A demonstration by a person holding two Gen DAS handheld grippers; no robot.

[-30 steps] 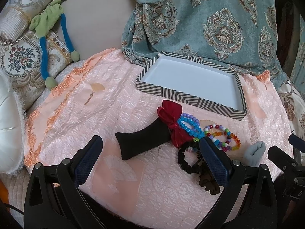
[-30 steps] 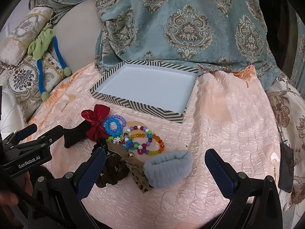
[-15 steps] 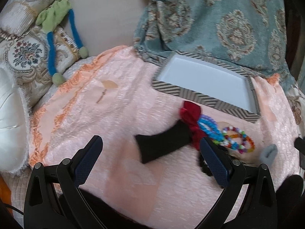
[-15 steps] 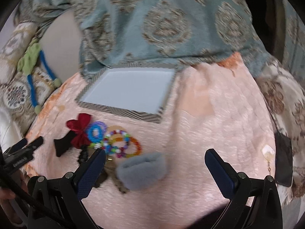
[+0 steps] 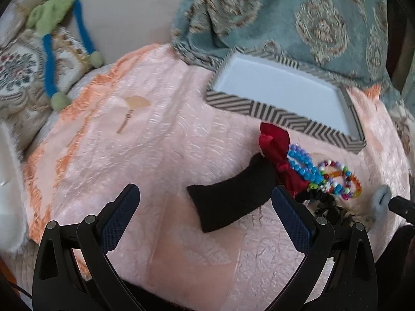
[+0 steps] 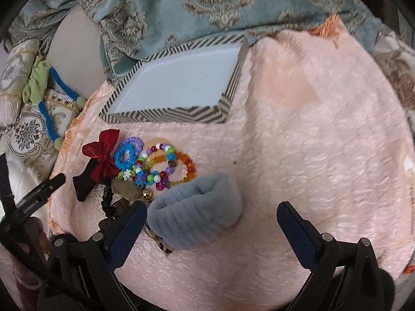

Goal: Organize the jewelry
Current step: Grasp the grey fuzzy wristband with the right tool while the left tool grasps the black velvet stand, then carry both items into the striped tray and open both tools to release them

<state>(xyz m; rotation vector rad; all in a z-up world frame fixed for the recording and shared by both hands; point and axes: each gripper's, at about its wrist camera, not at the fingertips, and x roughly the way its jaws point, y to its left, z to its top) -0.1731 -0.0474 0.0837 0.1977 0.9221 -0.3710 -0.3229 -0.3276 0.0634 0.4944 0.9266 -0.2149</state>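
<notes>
Both grippers, left (image 5: 206, 211) and right (image 6: 211, 229), gape wide and empty over a crinkled pink cloth (image 6: 298, 129). Glossy bead bracelets (image 6: 160, 163), a red satin bow (image 6: 102, 156) and a fuzzy grey band (image 6: 199, 215) lie clustered before a shallow zigzag-rimmed tray (image 6: 166, 115).

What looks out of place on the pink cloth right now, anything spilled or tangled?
Nothing is damaged, but the jewelry sits in one tangled heap: beaded bracelets overlap the red bow and black scrunchie, with the grey band up against them. The striped tray holds nothing yet.
</notes>
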